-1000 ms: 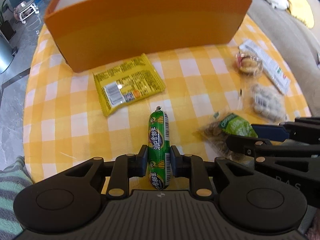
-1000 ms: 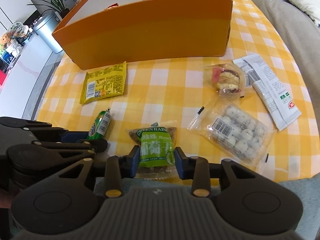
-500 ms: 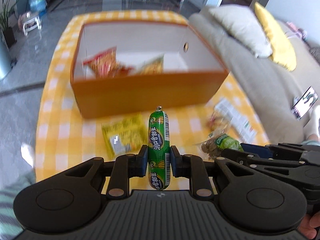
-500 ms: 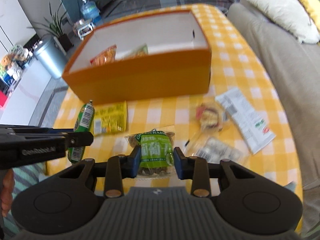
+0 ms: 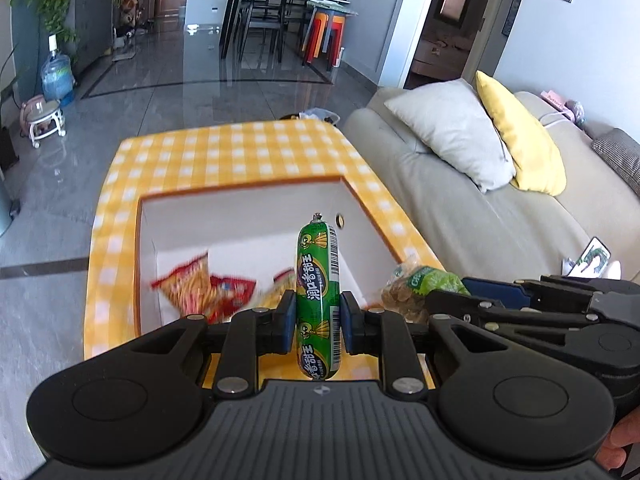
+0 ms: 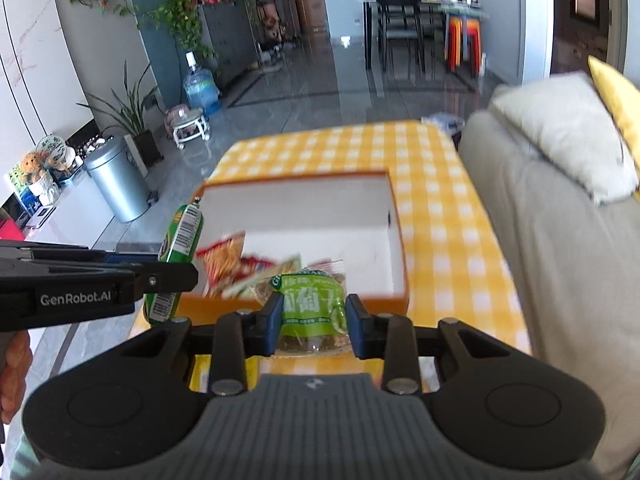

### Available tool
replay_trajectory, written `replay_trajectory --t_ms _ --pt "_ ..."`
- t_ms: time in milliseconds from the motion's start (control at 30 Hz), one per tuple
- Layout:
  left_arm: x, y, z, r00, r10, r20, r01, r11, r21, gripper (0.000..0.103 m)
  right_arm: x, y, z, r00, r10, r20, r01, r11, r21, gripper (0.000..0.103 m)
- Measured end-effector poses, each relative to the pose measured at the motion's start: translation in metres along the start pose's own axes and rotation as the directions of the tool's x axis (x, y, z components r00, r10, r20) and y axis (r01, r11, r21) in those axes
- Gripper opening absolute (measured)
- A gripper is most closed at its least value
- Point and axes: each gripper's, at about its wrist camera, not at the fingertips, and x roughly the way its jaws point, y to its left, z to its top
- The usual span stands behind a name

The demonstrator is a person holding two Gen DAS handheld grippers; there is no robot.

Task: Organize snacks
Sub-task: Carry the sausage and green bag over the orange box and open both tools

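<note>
My left gripper (image 5: 314,320) is shut on a green sausage stick (image 5: 318,280), held upright above the near edge of the orange box (image 5: 248,196). My right gripper (image 6: 312,318) is shut on a green raisin packet (image 6: 310,304), raised above the box's near wall (image 6: 320,302). The box has a white inside with red and yellow snack bags (image 5: 200,284) on its floor. The raisin packet also shows in the left wrist view (image 5: 424,286), and the sausage in the right wrist view (image 6: 180,256). The two grippers are side by side.
The box stands on a yellow checked tablecloth (image 5: 240,152). A beige sofa (image 5: 480,208) with grey and yellow cushions runs along the right. A metal bin (image 6: 116,180) and grey floor lie to the left.
Both grippers have risen from the table with their snacks and moved forward over the orange box. The views now look down into the box and out across the room.
</note>
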Motion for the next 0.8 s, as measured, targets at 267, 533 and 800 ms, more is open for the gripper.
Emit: replay_trajectory --t_ms 267,533,800 --pt "0.038 0.009 0.021 0.999 0.015 -0.047 -0.016 1.000 -0.017 0.024 0.032 -0.009 0.039 1.000 -0.020 -0.003 0.020 1.000 -0.017 0.030" --pt "0.087 0.015 0.033 0.989 0.002 -0.148 -0.005 1.000 -0.021 0.024 0.096 -0.014 0.045 0.989 -0.088 -0.119 0.071 0.988 -0.136 0.030" --pt "0.135 0.013 0.034 0.964 -0.031 -0.265 0.023 0.999 -0.033 0.024 0.148 -0.015 0.043 0.967 -0.113 -0.230 0.056 0.969 -0.241 0.030"
